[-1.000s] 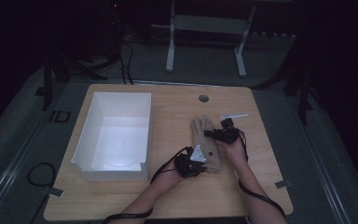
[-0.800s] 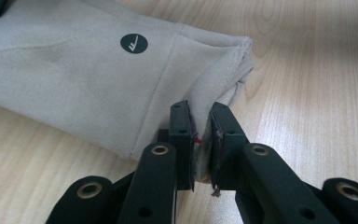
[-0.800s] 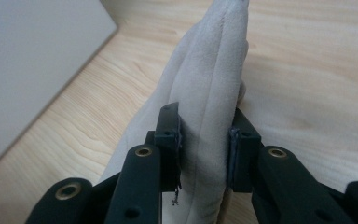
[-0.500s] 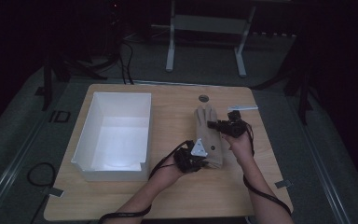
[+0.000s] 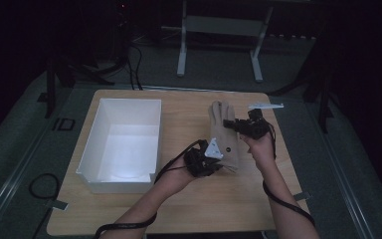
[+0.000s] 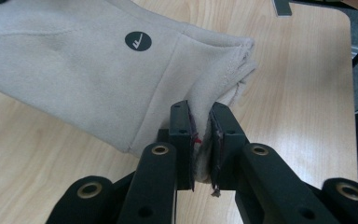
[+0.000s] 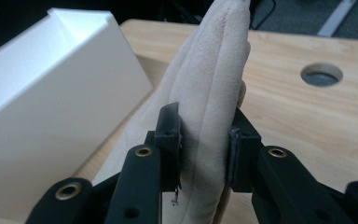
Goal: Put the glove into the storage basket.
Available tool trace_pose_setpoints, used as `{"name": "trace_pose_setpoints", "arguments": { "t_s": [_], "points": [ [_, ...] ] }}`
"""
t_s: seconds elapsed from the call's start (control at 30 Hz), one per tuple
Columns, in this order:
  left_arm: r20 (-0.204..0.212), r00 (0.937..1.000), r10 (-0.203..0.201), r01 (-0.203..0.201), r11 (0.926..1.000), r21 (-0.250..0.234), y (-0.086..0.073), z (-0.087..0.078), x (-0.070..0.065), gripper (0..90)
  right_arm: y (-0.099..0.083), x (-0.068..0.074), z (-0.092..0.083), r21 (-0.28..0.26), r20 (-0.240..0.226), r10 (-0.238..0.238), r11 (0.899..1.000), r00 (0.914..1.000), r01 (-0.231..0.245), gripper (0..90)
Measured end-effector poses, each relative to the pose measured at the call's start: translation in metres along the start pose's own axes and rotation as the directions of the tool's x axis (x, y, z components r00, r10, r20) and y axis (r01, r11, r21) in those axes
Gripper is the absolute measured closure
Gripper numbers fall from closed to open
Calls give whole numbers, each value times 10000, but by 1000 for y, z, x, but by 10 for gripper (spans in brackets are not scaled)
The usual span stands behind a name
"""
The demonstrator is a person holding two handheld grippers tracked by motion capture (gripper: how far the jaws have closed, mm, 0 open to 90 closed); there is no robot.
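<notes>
A beige suede glove (image 5: pixel 225 135) is held off the table between both grippers. My left gripper (image 5: pixel 210 160) is shut on the glove's cuff edge (image 6: pixel 205 140), which is pinched between the pads; a round black logo (image 6: pixel 138 41) shows on the glove's back. My right gripper (image 5: pixel 235 124) is shut on the glove's finger end (image 7: pixel 207 140), with the thick fabric squeezed between its jaws. The fingers of the glove (image 5: pixel 219 109) point toward the far side of the table.
A white open bin (image 5: pixel 124 144) stands on the left half of the wooden table (image 5: pixel 179 209). A round hole (image 7: pixel 321 74) is cut in the tabletop near the far edge. A small light strip (image 5: pixel 265 105) lies at the far right corner.
Both hands have risen together with the glove, which has come up off the tabletop. The hands have also shifted slightly toward the far side.
</notes>
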State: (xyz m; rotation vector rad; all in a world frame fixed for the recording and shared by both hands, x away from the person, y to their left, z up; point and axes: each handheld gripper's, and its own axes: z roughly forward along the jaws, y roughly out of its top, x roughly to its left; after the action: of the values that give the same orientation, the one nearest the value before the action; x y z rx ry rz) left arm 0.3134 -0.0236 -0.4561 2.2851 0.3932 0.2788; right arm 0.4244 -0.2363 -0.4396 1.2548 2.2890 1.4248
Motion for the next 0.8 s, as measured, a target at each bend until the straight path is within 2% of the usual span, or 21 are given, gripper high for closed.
{"name": "trace_pose_setpoints", "arguments": {
  "t_s": [0.17,0.23,0.4,0.47,0.63,0.8],
  "points": [
    [-218,9996,189,-189,9998,23,9,-18,1,817,17,14,-10,-343,-170,-121,9993,9998,116,709],
    [-321,9992,257,-255,9996,76,12,-26,2,817,24,20,-13,-462,-156,-321,9984,9994,313,710],
    [-587,9973,436,-430,9990,124,20,-47,5,817,41,33,-18,-702,-341,-367,9969,9987,342,709],
    [-600,9975,386,-382,9992,83,21,-55,6,818,47,39,-19,-816,-390,-399,9960,9984,366,710],
    [-801,9958,440,-435,9990,87,18,-72,8,817,59,55,-17,-946,-498,-576,9941,9971,527,709],
    [-948,9951,269,-261,9996,95,8,-86,12,817,65,67,-7,-894,-656,-655,9942,9957,595,710]
  ]
}}
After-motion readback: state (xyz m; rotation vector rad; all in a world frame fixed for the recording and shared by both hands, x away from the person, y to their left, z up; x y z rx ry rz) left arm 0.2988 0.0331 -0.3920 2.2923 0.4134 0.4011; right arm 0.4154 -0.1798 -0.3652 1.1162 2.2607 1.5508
